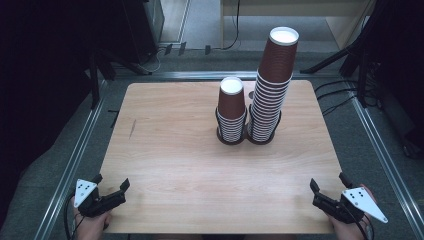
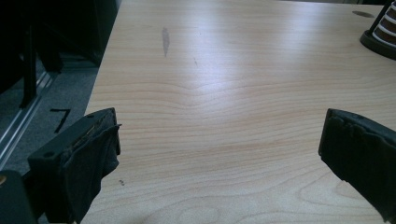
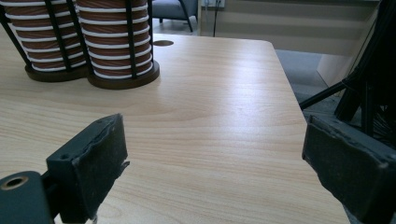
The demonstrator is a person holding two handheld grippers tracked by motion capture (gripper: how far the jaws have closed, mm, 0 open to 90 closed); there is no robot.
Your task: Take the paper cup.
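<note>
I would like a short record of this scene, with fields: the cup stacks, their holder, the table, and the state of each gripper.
short cup stack: brown paper cups, upside down, left side of the holder
tall cup stack: brown paper cups, upside down, right side, touching the short one
holder: black wire rack with two round bases, at the far middle of the table
table: light wood, a dark mark near its left edge
left gripper: jaws open, nothing between them, near left corner
right gripper: jaws open, nothing between them, near right corner

Left gripper (image 1: 111, 186) and right gripper (image 1: 327, 185) both gape wide.
</note>
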